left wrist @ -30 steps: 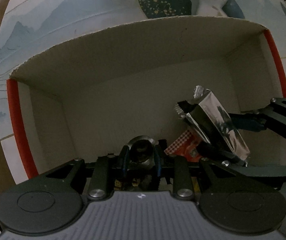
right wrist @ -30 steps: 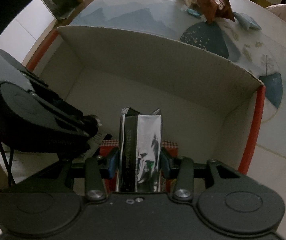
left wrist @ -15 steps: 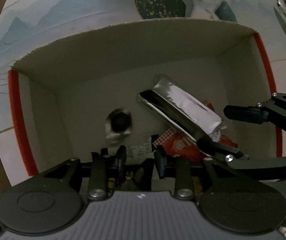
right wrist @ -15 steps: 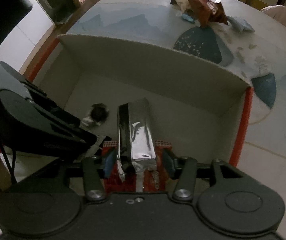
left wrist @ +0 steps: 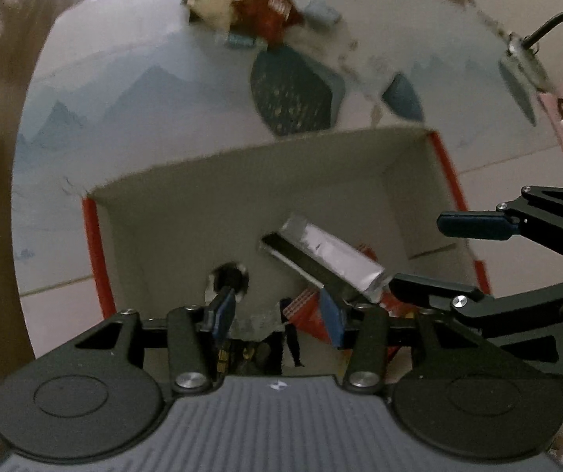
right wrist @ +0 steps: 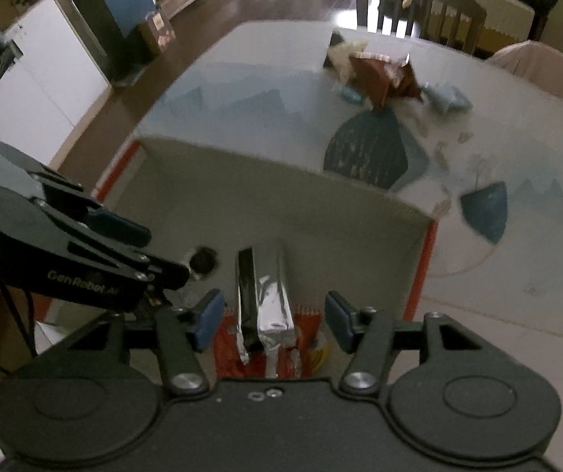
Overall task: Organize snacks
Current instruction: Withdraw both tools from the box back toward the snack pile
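An open cardboard box [left wrist: 242, 153] with red edges stands on the table. Inside it a silver pouch [left wrist: 320, 259] lies slanted across a red checked packet [left wrist: 305, 306], and a small round dark snack [left wrist: 230, 277] rests on the floor to its left. My left gripper [left wrist: 277, 314] hovers above the box with its jaws opening and nothing between them. My right gripper [right wrist: 273, 320] also hangs over the box [right wrist: 281, 204], its jaws opening; the silver pouch [right wrist: 265, 303] lies free below them. The round snack [right wrist: 202, 261] shows beside the left gripper [right wrist: 151, 251].
A pile of loose snack bags [right wrist: 379, 78] sits at the far end of the printed tablecloth [right wrist: 242, 102], also seen from the left wrist as the snack pile [left wrist: 257, 15]. Chairs [right wrist: 419, 0] stand behind the table. A white cabinet [right wrist: 25, 90] is at the left.
The left gripper let go of the round snack and the right one released the silver pouch, which fell flat in the box. Both grippers opened wider and rose.
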`<state>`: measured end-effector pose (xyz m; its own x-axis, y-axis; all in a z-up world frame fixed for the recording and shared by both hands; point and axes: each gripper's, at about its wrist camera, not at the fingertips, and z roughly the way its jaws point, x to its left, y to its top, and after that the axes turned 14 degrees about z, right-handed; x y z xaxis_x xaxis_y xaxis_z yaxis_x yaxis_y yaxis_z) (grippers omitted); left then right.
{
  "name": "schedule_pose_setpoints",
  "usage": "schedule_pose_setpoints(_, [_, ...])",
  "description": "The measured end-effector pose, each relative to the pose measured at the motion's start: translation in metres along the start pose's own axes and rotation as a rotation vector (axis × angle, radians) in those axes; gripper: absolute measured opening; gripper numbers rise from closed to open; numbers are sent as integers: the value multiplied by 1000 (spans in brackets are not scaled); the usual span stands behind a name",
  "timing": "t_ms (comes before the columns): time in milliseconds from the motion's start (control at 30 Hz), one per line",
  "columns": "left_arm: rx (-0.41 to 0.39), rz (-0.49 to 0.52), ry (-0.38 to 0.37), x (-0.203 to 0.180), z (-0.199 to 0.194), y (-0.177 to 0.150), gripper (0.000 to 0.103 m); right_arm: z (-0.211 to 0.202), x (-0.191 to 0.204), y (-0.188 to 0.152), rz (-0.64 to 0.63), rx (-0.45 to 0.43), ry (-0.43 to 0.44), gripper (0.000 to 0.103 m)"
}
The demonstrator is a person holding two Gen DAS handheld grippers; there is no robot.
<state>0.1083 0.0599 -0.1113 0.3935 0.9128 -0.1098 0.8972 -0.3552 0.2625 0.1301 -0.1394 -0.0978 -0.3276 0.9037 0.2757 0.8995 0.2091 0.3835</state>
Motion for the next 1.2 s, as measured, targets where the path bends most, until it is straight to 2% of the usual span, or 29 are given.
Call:
schedule_pose_setpoints(100, [-54, 10, 19, -3, -16, 3, 57, -17, 0, 5, 5, -44, 18, 64])
schedule_pose_setpoints(233, [-120, 21, 38, -8, -38, 9, 57, -35, 0, 13, 6, -86, 40, 68])
schedule_pose_setpoints(367, [-179, 13, 67, -9, -53, 15, 67, -53, -1, 22, -1, -133, 47, 76])
schedule_pose_setpoints(533, [-244, 1, 94, -8, -69, 24, 68, -70, -7, 37, 2, -192, 39, 82])
schedule_pose_setpoints(667, [-270, -7, 117, -6, -77, 34, 71, -77, -13, 51, 4, -222, 29, 84])
schedule_pose_setpoints(767, [-274, -21, 127, -1, -78, 46, 72, -81, -20, 64, 13, -248, 22, 93])
schedule_pose_setpoints(933, [-303, -72, 134, 13, -77, 68, 72, -80, -37, 88, 50, -265, 10, 97])
schedule_pose_setpoints(1033, [-319, -97, 140, 21, -77, 83, 77, -79, -49, 103, 82, -277, 4, 99])
schedule_pose_setpoints(1200, [-348, -112, 185, 31, -78, 122, 79, -75, -70, 144, 138, -302, -18, 101])
